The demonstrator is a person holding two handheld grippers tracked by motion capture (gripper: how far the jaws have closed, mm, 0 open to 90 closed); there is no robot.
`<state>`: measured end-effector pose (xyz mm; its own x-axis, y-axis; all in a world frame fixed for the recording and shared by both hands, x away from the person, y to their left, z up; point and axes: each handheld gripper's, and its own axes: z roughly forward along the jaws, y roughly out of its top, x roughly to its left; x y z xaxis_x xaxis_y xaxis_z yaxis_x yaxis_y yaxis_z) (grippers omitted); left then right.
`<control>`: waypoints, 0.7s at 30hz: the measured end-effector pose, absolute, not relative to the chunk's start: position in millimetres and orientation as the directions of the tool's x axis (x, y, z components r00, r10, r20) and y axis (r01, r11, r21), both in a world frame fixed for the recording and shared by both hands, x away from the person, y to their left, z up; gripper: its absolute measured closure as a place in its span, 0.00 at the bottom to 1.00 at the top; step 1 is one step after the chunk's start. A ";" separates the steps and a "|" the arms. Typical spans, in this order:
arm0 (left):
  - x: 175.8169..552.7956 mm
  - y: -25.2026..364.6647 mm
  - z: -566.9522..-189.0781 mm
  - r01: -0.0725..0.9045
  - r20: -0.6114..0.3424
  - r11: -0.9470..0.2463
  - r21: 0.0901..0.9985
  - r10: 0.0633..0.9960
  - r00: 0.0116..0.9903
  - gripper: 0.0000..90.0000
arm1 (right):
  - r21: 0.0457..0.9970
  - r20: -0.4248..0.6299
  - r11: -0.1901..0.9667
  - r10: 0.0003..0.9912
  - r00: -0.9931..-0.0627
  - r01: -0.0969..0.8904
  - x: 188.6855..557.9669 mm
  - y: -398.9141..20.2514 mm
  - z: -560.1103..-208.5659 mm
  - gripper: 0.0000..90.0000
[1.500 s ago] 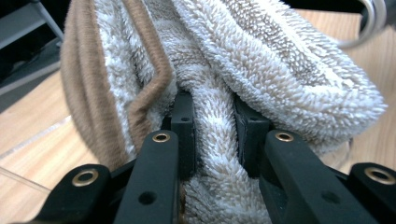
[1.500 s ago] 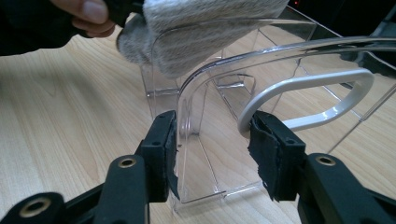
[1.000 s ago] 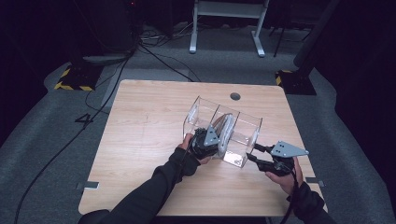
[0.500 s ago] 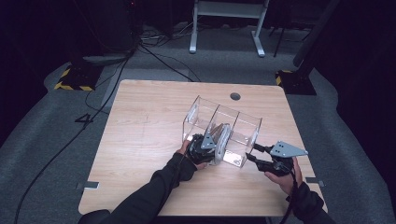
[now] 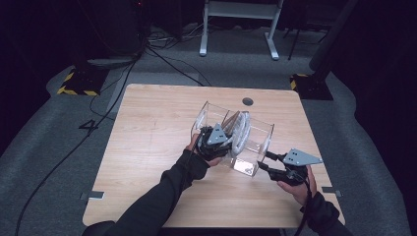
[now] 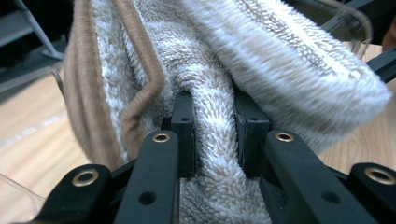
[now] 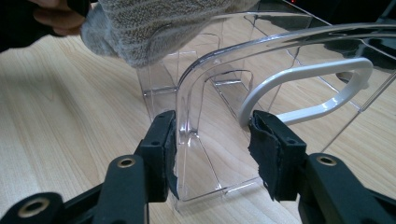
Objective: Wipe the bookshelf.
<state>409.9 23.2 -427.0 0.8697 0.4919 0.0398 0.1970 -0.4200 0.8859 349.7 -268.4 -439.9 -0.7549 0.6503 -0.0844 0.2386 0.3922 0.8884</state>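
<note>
1. Holding a fold of the towel (image 6: pixel 215 140), your left hand-held gripper (image 6: pixel 214 133) is closed on soft, thick cloth; it hangs over the clear rack (image 5: pixel 255 142) on the surface (image 5: pixel 147 128).
2. The towel looks light and limp, so take it at a thick fold, as now.
3. Your right hand-held gripper (image 7: pixel 212 144) is open around the rack's end wall; this plastic looks stiff and slippery.

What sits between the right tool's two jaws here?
In the right gripper view, the right tool straddles the end wall of the clear acrylic organizer; its white handle curves just beyond. Jaws look open.
</note>
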 end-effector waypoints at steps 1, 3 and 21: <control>409.9 23.2 -427.0 0.197 0.040 -0.420 0.886 0.492 0.870 0.83 | 0.888 -0.084 0.392 0.650 -0.755 0.239 349.7 -268.4 -439.9 0.58; 410.7 24.7 -433.8 0.209 0.043 -0.439 0.874 0.497 0.867 0.83 | 0.889 -0.080 0.389 0.652 -0.754 0.242 349.5 -268.5 -440.3 0.58; 396.0 26.2 -483.3 0.247 0.054 -0.570 0.783 0.458 0.887 0.83 | 0.885 -0.078 0.393 0.657 -0.750 0.252 350.2 -267.5 -442.4 0.57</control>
<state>396.0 26.2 -483.3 0.8871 0.4584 0.0536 0.2474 -0.5704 0.7832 350.2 -267.5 -442.4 -0.7500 0.6568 -0.0784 0.2516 0.3928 0.8845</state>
